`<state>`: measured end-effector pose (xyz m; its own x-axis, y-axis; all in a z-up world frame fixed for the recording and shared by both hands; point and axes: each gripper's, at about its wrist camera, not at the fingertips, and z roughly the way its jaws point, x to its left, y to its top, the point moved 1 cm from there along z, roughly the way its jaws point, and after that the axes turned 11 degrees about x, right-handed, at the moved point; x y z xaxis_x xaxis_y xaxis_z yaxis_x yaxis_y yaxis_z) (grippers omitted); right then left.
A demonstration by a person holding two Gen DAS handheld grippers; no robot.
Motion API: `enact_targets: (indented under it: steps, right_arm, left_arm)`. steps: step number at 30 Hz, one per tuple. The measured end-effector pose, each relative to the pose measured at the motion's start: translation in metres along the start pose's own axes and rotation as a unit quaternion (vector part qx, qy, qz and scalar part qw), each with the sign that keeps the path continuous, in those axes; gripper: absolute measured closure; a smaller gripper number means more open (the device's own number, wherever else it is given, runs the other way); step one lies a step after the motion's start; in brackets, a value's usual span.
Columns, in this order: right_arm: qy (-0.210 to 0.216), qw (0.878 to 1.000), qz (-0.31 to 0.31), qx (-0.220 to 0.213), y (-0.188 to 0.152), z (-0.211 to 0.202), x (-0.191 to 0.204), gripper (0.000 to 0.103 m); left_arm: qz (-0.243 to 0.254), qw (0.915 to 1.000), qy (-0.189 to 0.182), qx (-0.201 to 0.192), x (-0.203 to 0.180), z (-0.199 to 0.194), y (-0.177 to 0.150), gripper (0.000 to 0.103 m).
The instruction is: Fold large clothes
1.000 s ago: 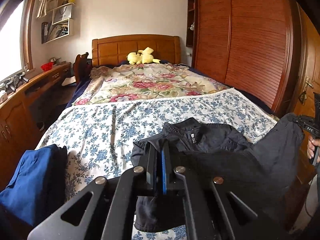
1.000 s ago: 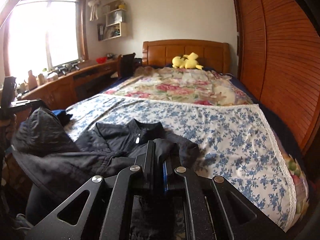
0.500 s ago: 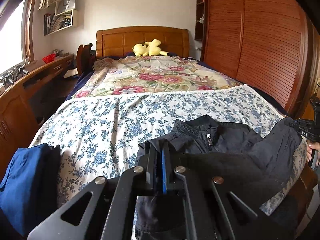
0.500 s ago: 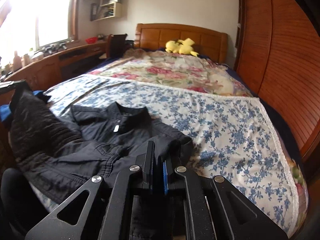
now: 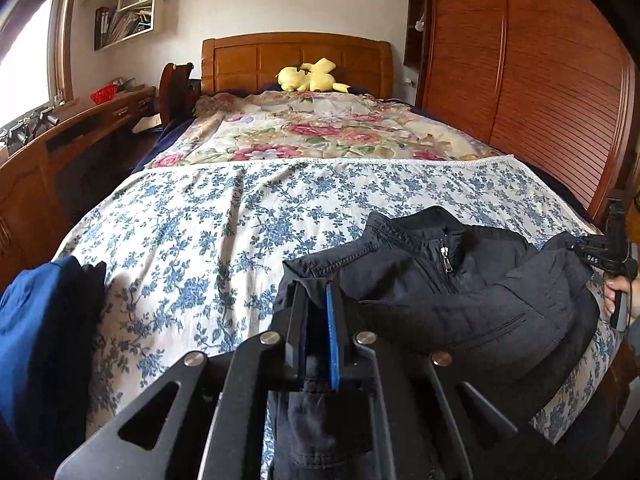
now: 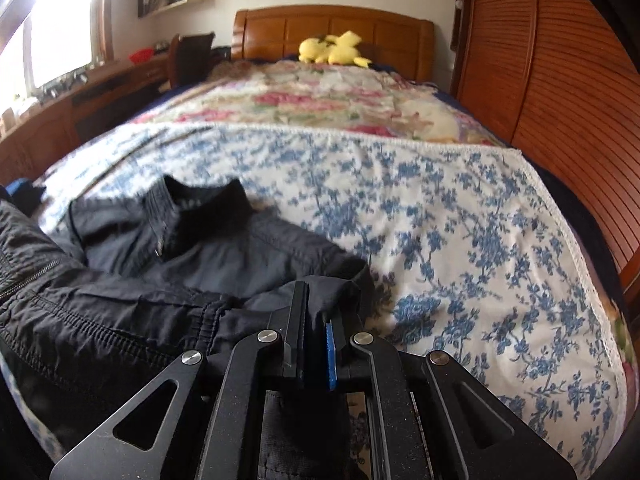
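A black zip-up jacket (image 5: 460, 300) lies front up near the foot of the bed, collar toward the headboard. My left gripper (image 5: 318, 292) pinches one lower corner of it; its jaws are opening slightly, with the fabric still caught between the pads. My right gripper (image 6: 316, 296) is shut on the other lower corner of the jacket (image 6: 180, 264). In the left wrist view the right gripper (image 5: 600, 252) shows at the far right, with a hand (image 5: 618, 292) on its handle. The hem between both grippers hangs over the bed's foot edge.
The jacket rests on a blue-flowered sheet (image 5: 200, 232) with a rose-patterned quilt beyond. A folded blue garment (image 5: 36, 340) lies at the left corner. A yellow plush toy (image 5: 308, 78) sits by the headboard. A wooden wardrobe (image 5: 540, 80) runs along the right, a desk (image 5: 60, 132) along the left.
Both grippers have moved forward and down toward the bed with the jacket's corners. More of the jacket now lies flat on the sheet, and the raised side has sunk.
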<state>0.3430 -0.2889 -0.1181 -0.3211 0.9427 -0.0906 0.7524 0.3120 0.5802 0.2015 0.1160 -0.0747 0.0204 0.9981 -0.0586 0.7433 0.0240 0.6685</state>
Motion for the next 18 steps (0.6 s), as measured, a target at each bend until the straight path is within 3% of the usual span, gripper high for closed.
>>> enact_targets:
  steps: [6,10,14,18]
  right_arm:
    - [-0.016,1.000,-0.003,0.010,-0.011,0.001,0.004,0.090]
    - [-0.043,0.999,-0.014,0.001,-0.016,-0.013,0.013,0.053]
    - [-0.056,0.998,-0.025,-0.014,-0.017,-0.030,0.029,0.049]
    - [-0.039,0.997,-0.059,-0.026,-0.014,-0.039,0.066,0.047]
  left_arm:
    - [-0.006,0.9991,0.002,-0.042,0.005,-0.015,-0.019,0.075]
    - [0.005,0.9993,-0.012,-0.035,0.007,-0.011,-0.028,0.072]
    - [0.016,0.9991,-0.021,-0.031,0.005,-0.009,-0.036,0.069]
    - [0.025,0.9989,-0.028,-0.029,0.002,-0.007,-0.042,0.064]
